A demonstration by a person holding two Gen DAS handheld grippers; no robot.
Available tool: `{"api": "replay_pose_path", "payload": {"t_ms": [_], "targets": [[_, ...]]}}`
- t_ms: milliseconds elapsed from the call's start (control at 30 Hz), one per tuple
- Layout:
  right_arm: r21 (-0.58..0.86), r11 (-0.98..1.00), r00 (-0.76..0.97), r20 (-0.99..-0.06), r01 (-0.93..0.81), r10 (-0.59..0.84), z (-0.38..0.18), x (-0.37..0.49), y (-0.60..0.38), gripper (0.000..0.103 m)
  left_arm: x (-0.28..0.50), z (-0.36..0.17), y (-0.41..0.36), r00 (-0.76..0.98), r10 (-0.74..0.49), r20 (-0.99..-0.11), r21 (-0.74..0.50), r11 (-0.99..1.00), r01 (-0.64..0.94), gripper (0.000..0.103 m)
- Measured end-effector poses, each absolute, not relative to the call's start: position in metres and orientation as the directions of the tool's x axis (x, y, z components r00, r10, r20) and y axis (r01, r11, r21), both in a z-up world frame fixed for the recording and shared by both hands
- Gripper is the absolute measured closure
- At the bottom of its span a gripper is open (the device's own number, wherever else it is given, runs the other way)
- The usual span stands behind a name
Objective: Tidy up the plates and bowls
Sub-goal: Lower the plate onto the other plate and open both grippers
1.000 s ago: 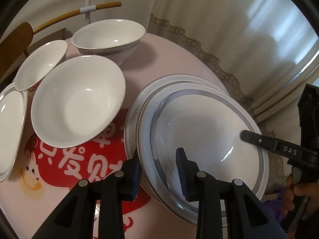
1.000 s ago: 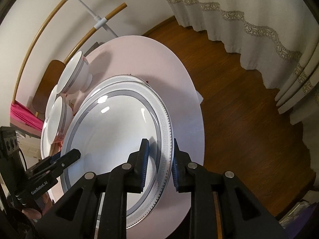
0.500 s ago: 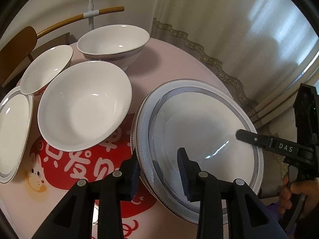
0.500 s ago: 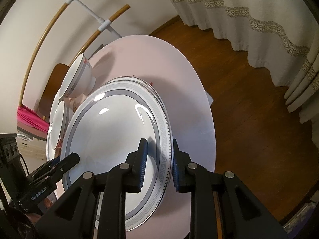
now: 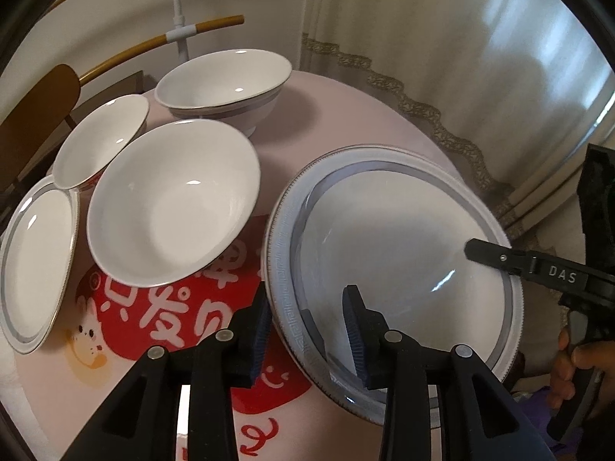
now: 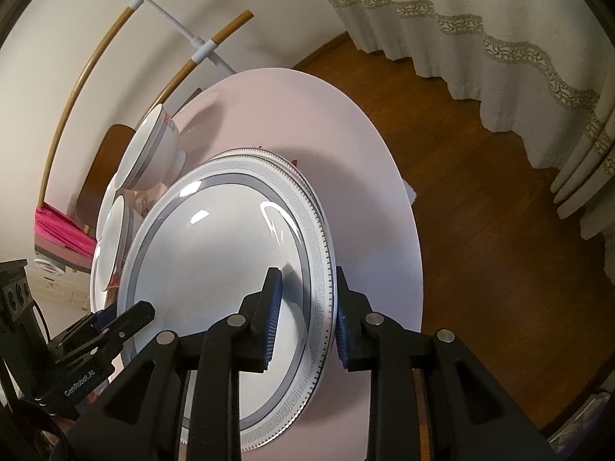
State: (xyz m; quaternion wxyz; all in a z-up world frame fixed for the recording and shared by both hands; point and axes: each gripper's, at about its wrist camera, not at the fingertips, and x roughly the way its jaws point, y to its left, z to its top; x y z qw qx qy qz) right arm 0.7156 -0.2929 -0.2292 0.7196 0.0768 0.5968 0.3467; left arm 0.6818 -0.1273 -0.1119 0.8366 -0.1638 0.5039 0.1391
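A large white plate with a grey key-pattern rim [image 5: 388,238] [image 6: 215,253] lies on top of another like plate [image 6: 307,188] on the round pink table [image 6: 307,115]. My left gripper [image 5: 307,322] has its jaws apart, astride the plate's near rim. My right gripper [image 6: 303,319] also stands astride the opposite rim with a gap on both sides; it shows in the left wrist view [image 5: 499,257]. Three white bowls [image 5: 173,203] [image 5: 102,146] [image 5: 223,80] and a smaller plate [image 5: 34,261] sit to the left.
A red printed mat [image 5: 173,307] covers the table's near side. A curtain [image 6: 480,30] hangs to the right over wooden floor [image 6: 480,192]. A wooden chair [image 5: 34,107] and a curved wood rail [image 5: 161,40] stand behind the table.
The top plate has come down flat onto the plate below. Both grippers have opened wider around its rim and let it go.
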Motion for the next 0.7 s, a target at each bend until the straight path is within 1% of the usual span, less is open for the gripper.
{"api": "replay_pose_path", "payload": {"t_ms": [167,467,500,600,633,667,700], "targets": [[0.559,0.724,0.04,-0.78,-0.405,0.625,-0.232,0.719,-0.297,0.081,0.682,-0.116,-0.125,0.441,0.069,-0.895,-0.131,0.904,-0.407,0.071],[0.571,0.715,0.038,-0.77,-0.405,0.637,-0.234,0.719,-0.299,0.082,0.681,-0.12,-0.127,0.438,0.071,-0.896,-0.124,0.908,-0.401,0.07],[0.57,0.715,0.038,-0.771,-0.405,0.636,-0.234,0.719,-0.299,0.082,0.68,-0.121,-0.127,0.435,0.063,-0.898,-0.131,0.907,-0.401,0.067],[0.555,0.726,0.037,-0.784,-0.406,0.62,-0.233,0.719,-0.298,0.08,0.679,-0.122,-0.127,0.423,0.056,-0.904,-0.132,0.906,-0.402,0.066],[0.543,0.734,0.035,-0.794,-0.407,0.607,-0.232,0.719,-0.297,0.08,0.678,-0.122,-0.128,0.422,0.057,-0.905,-0.13,0.906,-0.402,0.064],[0.536,0.739,0.034,-0.8,-0.408,0.599,-0.23,0.719,-0.295,0.078,0.677,-0.122,-0.129,0.422,0.057,-0.905,-0.13,0.907,-0.401,0.062],[0.522,0.747,0.035,-0.81,-0.413,0.585,-0.229,0.718,-0.294,0.077,0.676,-0.121,-0.129,0.423,0.057,-0.904,-0.131,0.907,-0.401,0.057]]}}
